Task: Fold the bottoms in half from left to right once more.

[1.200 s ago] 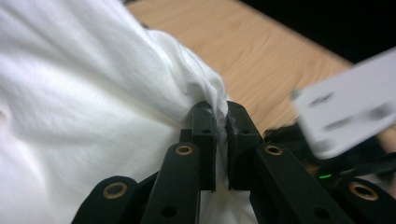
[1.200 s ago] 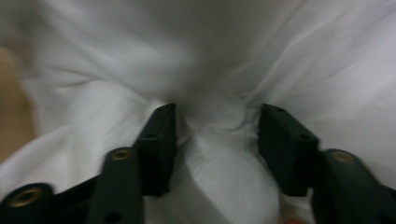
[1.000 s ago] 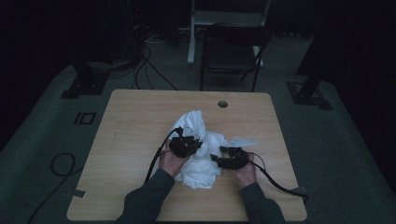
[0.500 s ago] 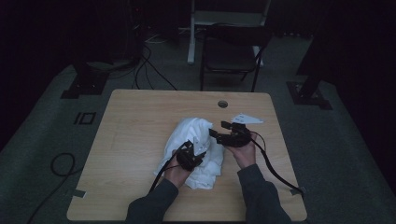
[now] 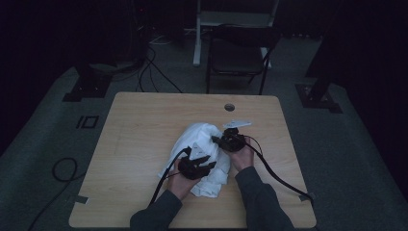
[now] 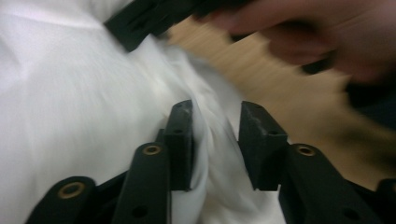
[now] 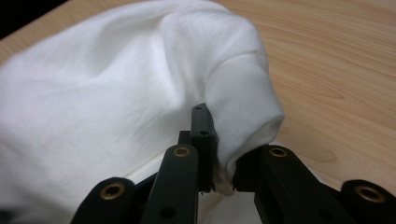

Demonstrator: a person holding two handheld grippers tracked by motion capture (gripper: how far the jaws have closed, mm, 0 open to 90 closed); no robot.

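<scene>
Two claws on white cloth [image 5: 199,144], bundle running near-to-far; right claw [image 7: 224,175] pinching fold

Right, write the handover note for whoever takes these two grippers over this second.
Right gripper: jaws have just been closing and now pinch a fold of the white cloth at its far right side.
Left gripper: jaws have just been opening; they stand apart with cloth between them, not pressing it.
The cloth lies bunched and rumpled in the middle of the wooden table, with the left gripper at its near edge.
Done: one grip taken on the right.
Left: probably re-grip with the left gripper, then spread or fold; the cloth is not yet flat.
</scene>
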